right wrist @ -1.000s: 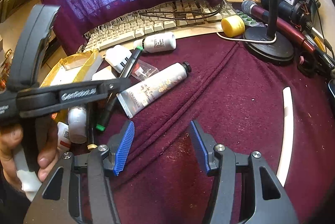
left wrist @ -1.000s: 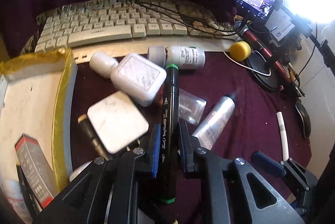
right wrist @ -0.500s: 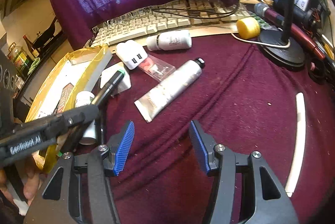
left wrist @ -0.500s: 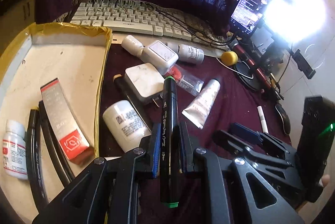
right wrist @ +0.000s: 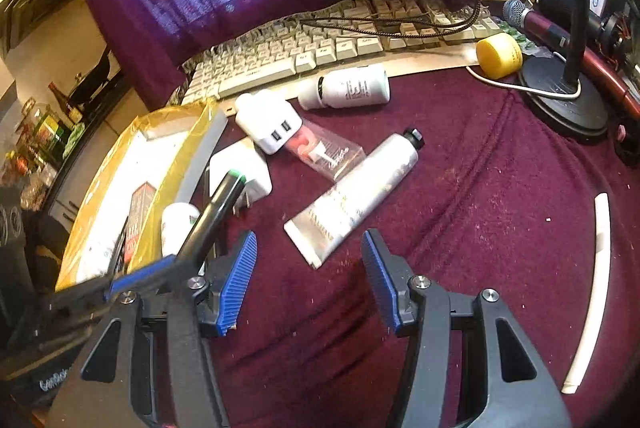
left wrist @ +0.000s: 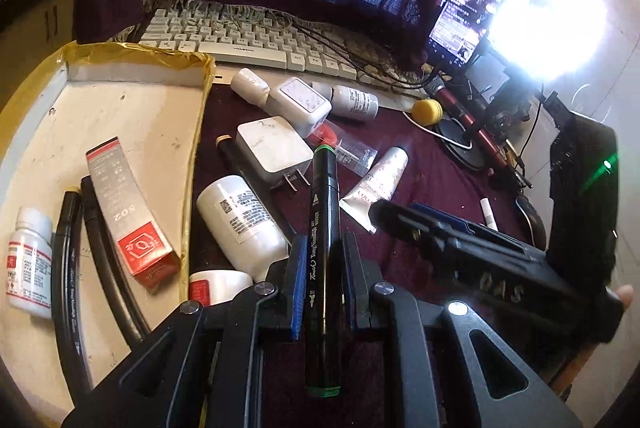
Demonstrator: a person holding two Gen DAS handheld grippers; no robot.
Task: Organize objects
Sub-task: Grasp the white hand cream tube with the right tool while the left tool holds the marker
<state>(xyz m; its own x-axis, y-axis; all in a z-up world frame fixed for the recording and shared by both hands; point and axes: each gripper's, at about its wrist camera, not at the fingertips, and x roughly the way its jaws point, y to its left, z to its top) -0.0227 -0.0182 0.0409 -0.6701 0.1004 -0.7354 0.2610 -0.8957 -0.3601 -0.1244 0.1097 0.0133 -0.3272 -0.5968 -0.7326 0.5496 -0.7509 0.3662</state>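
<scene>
The left claw is clamped narrow on a black marker, its blue ribbed pads pressing the smooth barrel about midway, green-ringed cap pointing up the frame. The marker hangs above the maroon cloth of the bench, lower centre of the left view; the tray with yellow-taped walls fills that view's left side and is not yet under it. The right claw stands wide with nothing between its pads, hovering just below the foot of a silver cream tube.

Risks, as I judge them: the marker is round and glossy, so a loosened or off-centre grip could let it pivot or slide out before it clears the tray wall. That wall is thin and stands up; a low pass could catch the marker tip on it. The tray already holds a red-and-grey carton, a small pill bottle and two long black pens, so a careless drop could land crosswise on them. The two claws sit close together, and a bump is possible.

Around lie hard white plastic chargers, a cylindrical white bottle that would roll readily, and a crinkly clear sachet.
</scene>
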